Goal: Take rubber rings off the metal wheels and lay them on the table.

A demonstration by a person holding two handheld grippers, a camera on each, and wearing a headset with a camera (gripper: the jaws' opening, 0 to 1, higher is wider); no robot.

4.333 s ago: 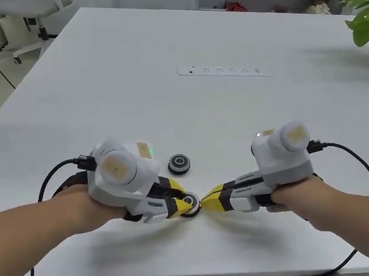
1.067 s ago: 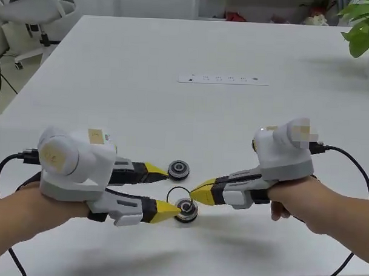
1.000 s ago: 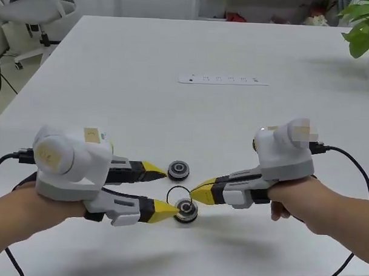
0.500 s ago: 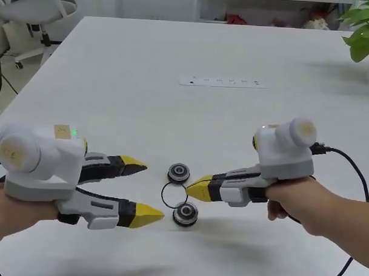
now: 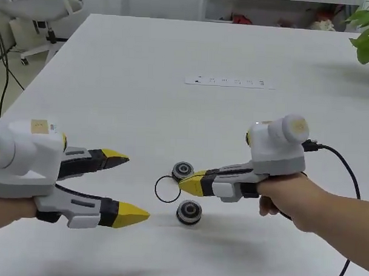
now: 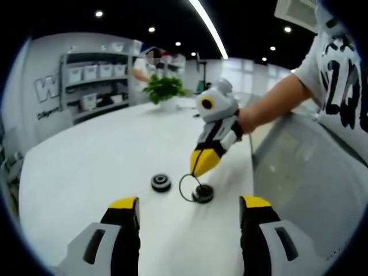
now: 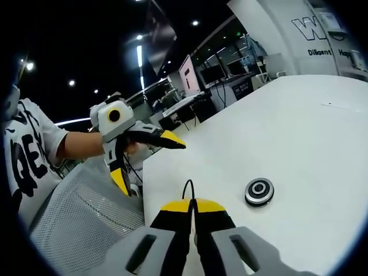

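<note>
Dangling from the closed tips of the right gripper (image 5: 183, 184), the thin black rubber ring (image 5: 167, 201) is now off the small round silver metal wheel (image 5: 189, 211) — apparently just above the white table (image 5: 173, 101). The left gripper (image 5: 136, 187) has let go, jaws wide apart; the second wheel (image 5: 183, 170) remains.

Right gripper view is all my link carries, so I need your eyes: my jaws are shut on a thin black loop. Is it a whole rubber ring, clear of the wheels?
Observer: Yes. From the head view the rubber ring is a full loop pinched by the right gripper, encircling nothing.
Operator: I see one wheel beyond my tips. Any other?
Observer: A second metal wheel lies on the table, on the person's side of your tips.
Operator: How does the ring hang?
Observer: In the left gripper view it hangs below your tips, its lower edge by that second wheel; whether they touch, I cannot tell.
</note>
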